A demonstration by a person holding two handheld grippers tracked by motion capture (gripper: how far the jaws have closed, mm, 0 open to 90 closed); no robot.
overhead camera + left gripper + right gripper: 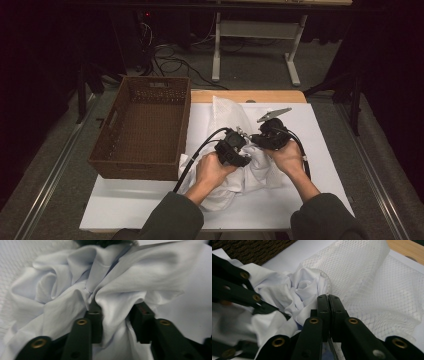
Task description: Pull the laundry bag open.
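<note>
White garment (pixel 250 172): bunched on the desk (pixel 325 150) beside the mesh laundry bag (pixel 372 280); my right gripper (pixel 328 298) pinches the bag's edge, keeping it open; my left gripper (pixel 117 312) straddles a cloth fold, unclenched, for stuffing.

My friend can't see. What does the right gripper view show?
The right claw is pinched shut at the edge of a white mesh bag, beside a crumpled white cloth. The left claw reaches into the cloth, and a brown basket sits behind.
</note>
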